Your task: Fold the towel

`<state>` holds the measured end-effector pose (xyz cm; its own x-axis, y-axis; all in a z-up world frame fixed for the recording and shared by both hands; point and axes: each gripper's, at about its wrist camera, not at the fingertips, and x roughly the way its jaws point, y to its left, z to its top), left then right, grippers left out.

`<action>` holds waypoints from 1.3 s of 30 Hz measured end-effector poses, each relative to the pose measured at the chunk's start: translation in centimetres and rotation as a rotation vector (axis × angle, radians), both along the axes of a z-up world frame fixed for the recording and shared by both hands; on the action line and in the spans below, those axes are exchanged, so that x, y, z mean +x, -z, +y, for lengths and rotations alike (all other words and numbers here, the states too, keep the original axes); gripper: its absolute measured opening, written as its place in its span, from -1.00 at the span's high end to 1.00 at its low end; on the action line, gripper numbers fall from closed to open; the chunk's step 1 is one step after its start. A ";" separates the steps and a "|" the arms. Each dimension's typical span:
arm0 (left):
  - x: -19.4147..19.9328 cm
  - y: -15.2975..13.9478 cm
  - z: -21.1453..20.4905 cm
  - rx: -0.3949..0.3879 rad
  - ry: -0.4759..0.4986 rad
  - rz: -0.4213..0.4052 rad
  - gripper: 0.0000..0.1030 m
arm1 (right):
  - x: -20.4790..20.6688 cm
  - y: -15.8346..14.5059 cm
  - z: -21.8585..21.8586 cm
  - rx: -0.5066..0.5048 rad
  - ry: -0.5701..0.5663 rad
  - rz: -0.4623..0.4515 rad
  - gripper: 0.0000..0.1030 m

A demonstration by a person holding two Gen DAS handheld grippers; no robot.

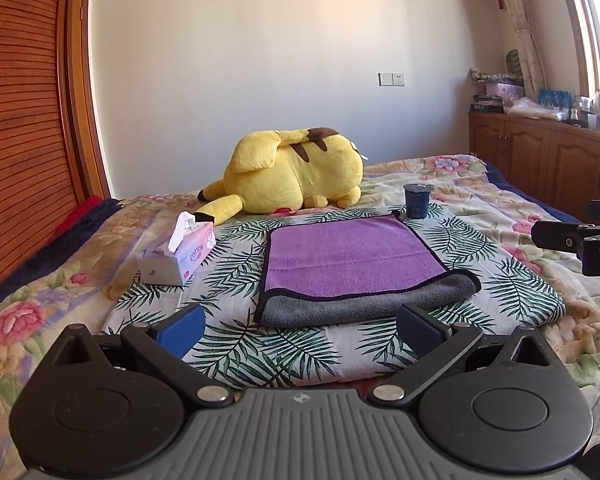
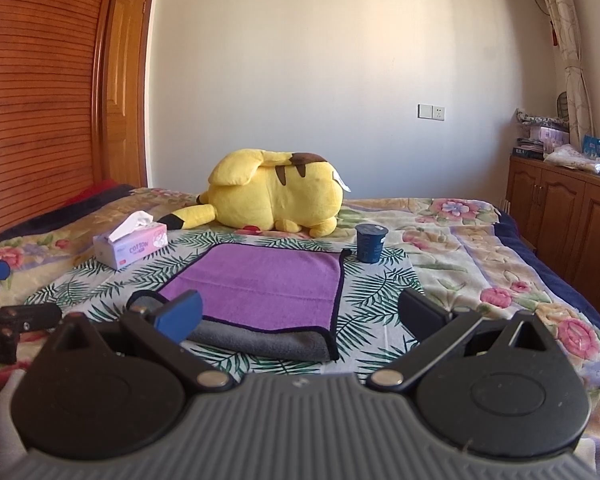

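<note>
A towel point(image 1: 348, 256), purple on one face and grey on the other, lies folded on a leaf-print cloth point(image 1: 236, 276) on the bed; its grey layer sticks out along the near edge. It also shows in the right wrist view point(image 2: 260, 284). My left gripper point(image 1: 300, 330) is open and empty, just short of the towel's near edge. My right gripper point(image 2: 300, 314) is open and empty, over the towel's near edge. The right gripper's side shows at the right of the left wrist view point(image 1: 580, 240).
A tissue box point(image 1: 176, 254) stands left of the towel. A dark cup point(image 1: 418, 200) stands at its far right corner. A yellow plush toy point(image 1: 296, 172) lies behind. Wooden cabinets point(image 1: 540, 164) line the right wall, a slatted headboard point(image 1: 16, 120) the left.
</note>
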<state>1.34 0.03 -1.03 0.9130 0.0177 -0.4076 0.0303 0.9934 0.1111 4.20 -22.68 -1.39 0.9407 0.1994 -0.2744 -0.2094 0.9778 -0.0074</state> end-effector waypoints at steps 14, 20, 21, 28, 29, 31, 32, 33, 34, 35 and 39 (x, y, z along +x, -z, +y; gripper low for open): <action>2.9 0.5 0.3 0.014 -0.012 0.024 -0.69 | 1.8 0.6 0.6 -0.017 -0.021 0.029 -1.00; 4.0 0.7 0.3 0.005 -0.002 0.039 -0.69 | 2.6 0.9 0.8 -0.020 -0.024 0.043 -1.00; 4.2 0.8 0.3 0.003 0.001 0.044 -0.69 | 2.7 0.9 0.8 -0.020 -0.025 0.046 -1.00; 5.1 0.9 0.2 -0.009 0.016 0.059 -0.69 | 3.7 1.2 1.0 -0.019 -0.029 0.067 -1.00; 5.3 0.9 0.2 -0.009 0.017 0.061 -0.69 | 4.0 1.3 1.0 -0.020 -0.029 0.069 -1.00; 5.6 1.0 0.2 -0.008 0.018 0.064 -0.69 | 4.4 1.4 1.1 -0.021 -0.029 0.074 -1.00; 5.8 1.0 0.2 -0.008 0.018 0.066 -0.69 | 4.6 1.5 1.2 -0.022 -0.028 0.076 -1.00; 5.9 1.0 0.2 -0.009 0.019 0.067 -0.69 | 4.8 1.6 1.2 -0.021 -0.028 0.080 -1.00; 6.1 1.1 0.2 -0.009 0.020 0.067 -0.69 | 5.0 1.7 1.2 -0.020 -0.028 0.083 -1.00; 6.2 1.1 0.2 -0.010 0.021 0.069 -0.69 | 5.2 1.7 1.2 -0.019 -0.027 0.087 -1.00; 7.1 1.3 0.2 -0.004 0.027 0.075 -0.69 | 6.0 2.0 1.2 -0.012 -0.034 0.101 -1.00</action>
